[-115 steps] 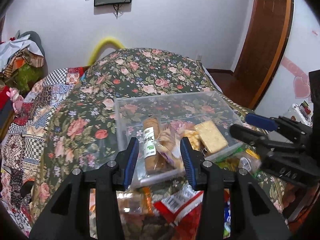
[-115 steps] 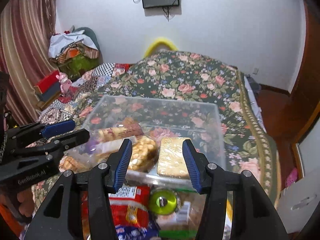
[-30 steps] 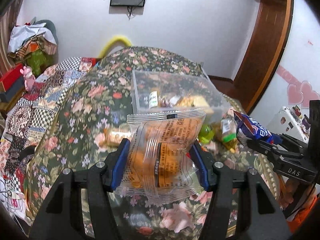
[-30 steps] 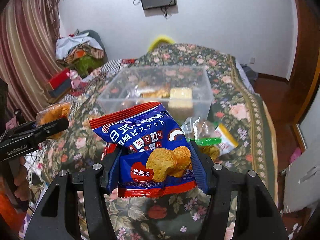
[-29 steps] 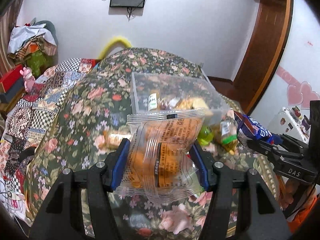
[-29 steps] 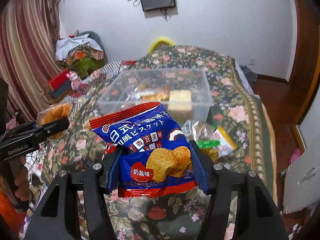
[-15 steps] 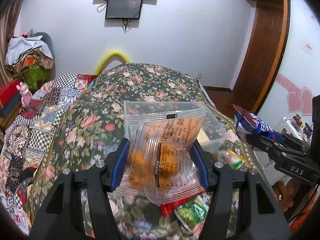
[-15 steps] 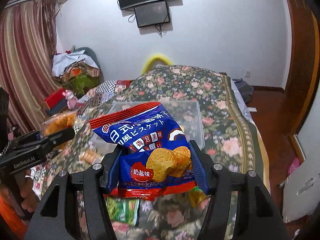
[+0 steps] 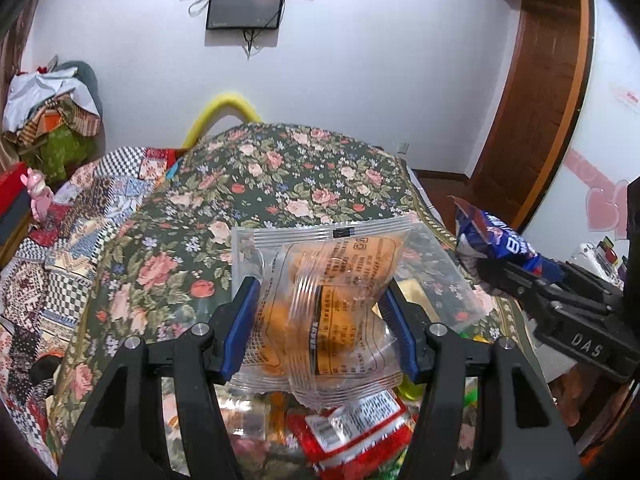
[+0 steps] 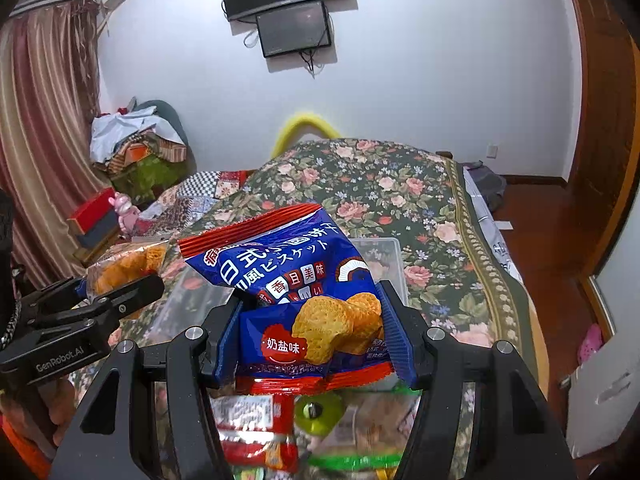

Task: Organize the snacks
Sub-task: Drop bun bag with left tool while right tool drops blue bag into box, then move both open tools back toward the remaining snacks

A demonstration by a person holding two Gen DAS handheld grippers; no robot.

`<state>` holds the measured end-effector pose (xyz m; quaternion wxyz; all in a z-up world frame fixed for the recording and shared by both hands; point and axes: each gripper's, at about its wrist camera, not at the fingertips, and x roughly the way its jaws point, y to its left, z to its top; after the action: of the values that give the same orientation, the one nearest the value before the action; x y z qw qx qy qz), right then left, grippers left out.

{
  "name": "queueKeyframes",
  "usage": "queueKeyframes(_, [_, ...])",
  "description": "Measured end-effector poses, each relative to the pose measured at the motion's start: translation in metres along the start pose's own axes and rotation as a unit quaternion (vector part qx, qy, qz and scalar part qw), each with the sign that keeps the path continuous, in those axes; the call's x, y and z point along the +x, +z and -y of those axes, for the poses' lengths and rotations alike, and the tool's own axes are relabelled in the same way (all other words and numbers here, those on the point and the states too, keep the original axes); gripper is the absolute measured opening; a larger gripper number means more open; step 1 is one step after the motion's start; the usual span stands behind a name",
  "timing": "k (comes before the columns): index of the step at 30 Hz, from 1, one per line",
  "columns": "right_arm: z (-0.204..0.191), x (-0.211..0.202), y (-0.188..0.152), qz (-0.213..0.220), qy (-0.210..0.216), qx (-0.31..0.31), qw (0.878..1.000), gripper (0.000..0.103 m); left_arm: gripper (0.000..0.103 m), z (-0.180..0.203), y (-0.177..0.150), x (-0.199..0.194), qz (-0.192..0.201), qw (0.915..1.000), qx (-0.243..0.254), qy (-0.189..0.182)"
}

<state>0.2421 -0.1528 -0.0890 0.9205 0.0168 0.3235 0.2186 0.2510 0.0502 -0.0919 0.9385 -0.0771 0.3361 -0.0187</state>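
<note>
In the left wrist view, the left gripper [image 9: 320, 332] is clamped partway closed on a clear packet [image 9: 326, 300] of orange snacks, held above the plastic box [image 9: 448, 280] on the flowered bedspread [image 9: 280, 168]. In the right wrist view, the right gripper [image 10: 316, 340] pinches a blue biscuit bag [image 10: 296, 292] over loose snack packets [image 10: 256, 424] and the same box.

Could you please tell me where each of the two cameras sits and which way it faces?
Left wrist view: sits on the left gripper, looking forward and down over the dark floral bedspread; its black fingers clamp a clear packet of orange snacks; the right gripper shows at right.
Right wrist view: sits on the right gripper, clamping a blue and red biscuit bag; the left gripper and a hand show at left.
Shared: both packets, clear plastic box, wall screen.
</note>
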Motion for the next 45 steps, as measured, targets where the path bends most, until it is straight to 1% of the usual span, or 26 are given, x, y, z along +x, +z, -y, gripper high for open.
queueKeyframes(7, [0.011, 0.044, -0.003, -0.041, -0.012, 0.003, 0.999, 0.058, 0.060, -0.007, 0.003, 0.049, -0.040, 0.9991, -0.007, 0.009])
queueKeyframes(11, [0.018, 0.062, -0.006, -0.063, -0.020, 0.003, 0.998, 0.058, 0.060, -0.011, 0.001, 0.070, -0.060, 0.9981, -0.009, 0.012])
queueKeyframes(15, [0.022, 0.072, -0.007, -0.083, -0.015, 0.006, 0.996, 0.058, 0.061, -0.010, -0.002, 0.080, -0.067, 0.9975, -0.004, 0.019])
queueKeyframes(18, [0.018, 0.074, -0.009, -0.088, -0.021, -0.003, 0.996, 0.058, 0.061, -0.005, -0.003, 0.080, -0.065, 0.9975, 0.006, 0.025])
queueKeyframes(21, [0.017, 0.071, -0.011, -0.089, -0.023, -0.007, 0.996, 0.058, 0.063, -0.003, -0.005, 0.079, -0.070, 0.9973, 0.010, 0.022])
queueKeyframes(24, [0.016, 0.065, -0.010, -0.087, -0.026, -0.012, 0.996, 0.058, 0.066, -0.002, -0.007, 0.075, -0.073, 0.9971, 0.008, 0.018])
queueKeyframes(28, [0.015, 0.056, -0.009, -0.081, -0.021, -0.013, 0.996, 0.064, 0.069, -0.001, -0.007, 0.063, -0.067, 0.9976, 0.010, 0.013])
queueKeyframes(31, [0.012, 0.044, -0.010, -0.076, -0.021, -0.019, 0.997, 0.066, 0.070, 0.001, -0.008, 0.048, -0.059, 0.9980, 0.019, 0.009])
queueKeyframes(37, [0.010, 0.017, -0.014, -0.061, -0.019, -0.027, 0.998, 0.067, 0.079, 0.000, -0.011, 0.007, -0.033, 0.9991, 0.026, -0.002])
queueKeyframes(40, [0.009, 0.002, -0.017, -0.053, -0.022, -0.030, 0.998, 0.069, 0.083, -0.005, -0.015, -0.009, -0.028, 0.9991, 0.031, 0.000])
queueKeyframes(43, [0.010, -0.013, -0.022, -0.044, -0.023, -0.030, 0.998, 0.075, 0.086, -0.013, -0.022, -0.022, -0.028, 0.9990, 0.035, 0.007])
queueKeyframes(45, [0.012, -0.023, -0.027, -0.039, -0.029, -0.030, 0.998, 0.076, 0.088, -0.021, -0.029, -0.028, -0.033, 0.9988, 0.035, 0.013])
